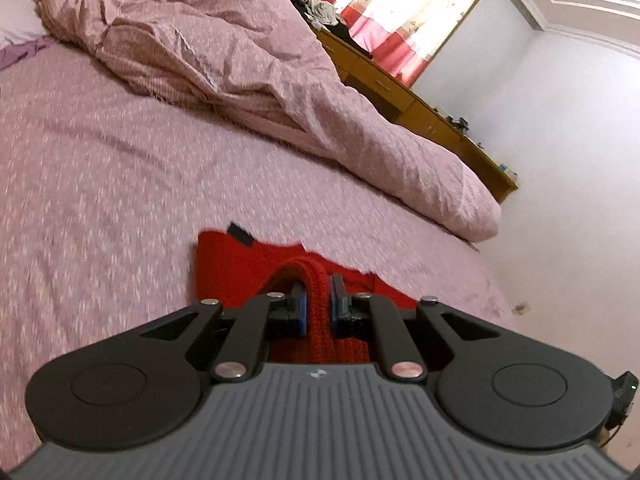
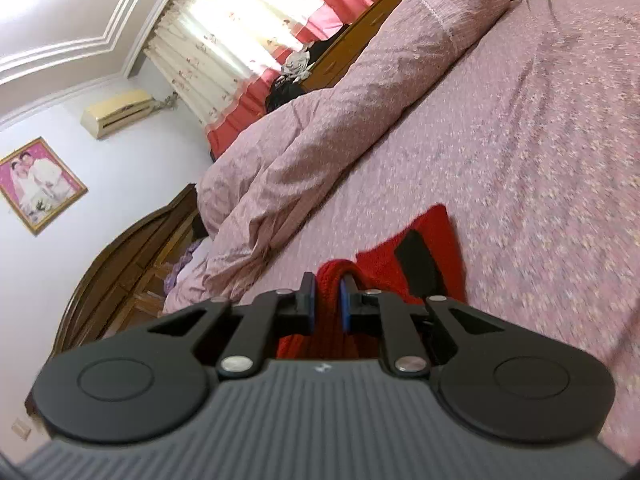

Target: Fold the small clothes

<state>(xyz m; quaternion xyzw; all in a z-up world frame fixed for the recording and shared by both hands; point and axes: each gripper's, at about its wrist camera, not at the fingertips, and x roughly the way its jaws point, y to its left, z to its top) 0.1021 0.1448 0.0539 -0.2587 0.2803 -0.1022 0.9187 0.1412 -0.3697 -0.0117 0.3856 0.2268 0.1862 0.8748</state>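
Red ribbed knit garment (image 1: 240,264) with black patch, edges bunched.

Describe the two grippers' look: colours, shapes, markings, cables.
Both match. Left gripper and right gripper: ribbed grey body with a small logo, black linkage arms on round black discs, silver pivot pins, blue finger pads. A small black module with a green light sits at the left gripper's edge. No arms or sleeves visible.

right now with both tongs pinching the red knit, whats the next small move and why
Probably carry both edges forward together and lay them over the flat part. The left tongs and right tongs are each shut on a bunched fold of the red knit garment, whose far part rests on the pink bedspread.
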